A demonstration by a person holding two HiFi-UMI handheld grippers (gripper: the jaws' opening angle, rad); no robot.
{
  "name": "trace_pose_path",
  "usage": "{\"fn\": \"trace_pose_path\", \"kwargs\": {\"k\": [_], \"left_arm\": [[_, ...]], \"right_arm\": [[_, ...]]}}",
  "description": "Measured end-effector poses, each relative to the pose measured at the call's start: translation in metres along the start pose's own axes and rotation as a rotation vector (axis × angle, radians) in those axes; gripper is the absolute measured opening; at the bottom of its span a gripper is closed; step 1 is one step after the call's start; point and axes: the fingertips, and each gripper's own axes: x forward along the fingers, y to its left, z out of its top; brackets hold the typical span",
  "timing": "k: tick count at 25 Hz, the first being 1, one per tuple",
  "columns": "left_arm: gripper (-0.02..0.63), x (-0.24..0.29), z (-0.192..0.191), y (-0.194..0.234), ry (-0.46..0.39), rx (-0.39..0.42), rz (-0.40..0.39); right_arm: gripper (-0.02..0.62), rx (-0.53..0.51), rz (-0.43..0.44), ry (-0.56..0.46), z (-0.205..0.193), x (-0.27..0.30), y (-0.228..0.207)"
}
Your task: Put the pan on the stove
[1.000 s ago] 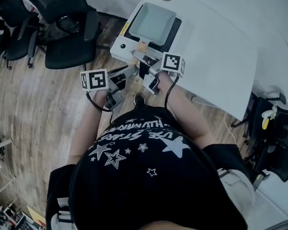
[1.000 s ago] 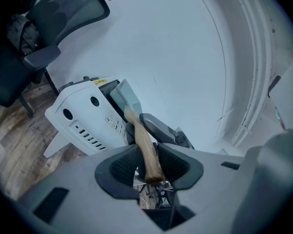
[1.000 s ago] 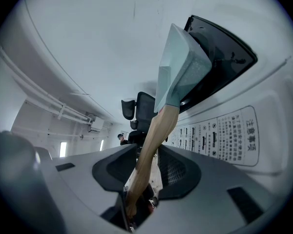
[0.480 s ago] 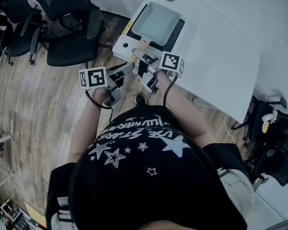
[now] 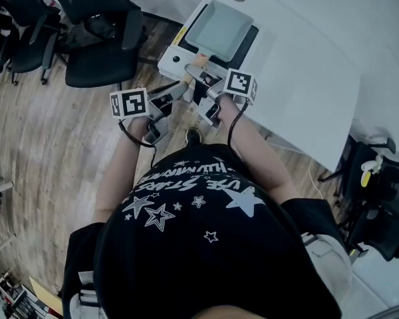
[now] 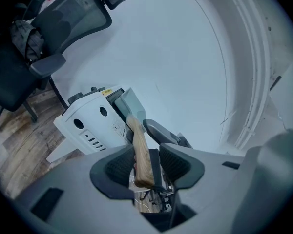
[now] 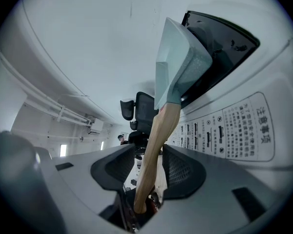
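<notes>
1. The square grey-green pan (image 5: 219,28) lies on the black top of the white portable stove (image 5: 175,60). Its wooden handle (image 7: 158,130) sticks out over the stove's front edge.
2. The right gripper (image 7: 147,164) is at the stove's front. Its jaws stand apart on either side of the handle, which runs deep between the pads. It sits close to one pad with a gap at the other, so the claw is released rather than clenched.
3. The left gripper (image 6: 146,164) is just beside it at the stove's front corner, jaws also apart. The handle's end shows in the gap (contact cannot be judged).
4. The stove's side panel (image 7: 244,130) carries a boxed block of Chinese print headed 注意事项; the smaller lines are unreadable.
5. A yellow label (image 6: 109,92) on the stove's top edge is too small to read.
</notes>
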Motion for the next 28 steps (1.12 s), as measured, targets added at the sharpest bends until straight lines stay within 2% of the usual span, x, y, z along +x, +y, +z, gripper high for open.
{"fn": "trace_pose_path", "kwargs": {"k": [4, 9, 14, 21, 28], "left_arm": [[0.178, -0.004, 0.001, 0.0, -0.015, 0.0, 0.007], [0.219, -0.012, -0.004, 0.0, -0.018, 0.054, 0.038], [0.261, -0.021, -0.011, 0.0, -0.046, 0.04, 0.056], [0.264, -0.043, -0.03, -0.004, -0.072, 0.032, 0.072], [0.264, -0.064, -0.052, -0.006, -0.11, 0.034, 0.097]], "right_arm": [[0.177, -0.014, 0.017, 0.018, -0.005, 0.004, 0.006], [0.208, -0.025, 0.03, 0.045, -0.016, 0.004, 0.009], [0.229, -0.024, 0.016, 0.036, -0.022, -0.002, 0.006], [0.233, -0.117, -0.005, 0.039, -0.038, -0.014, 0.012], [0.233, -0.125, -0.017, 0.019, -0.053, -0.034, 0.01]]}}
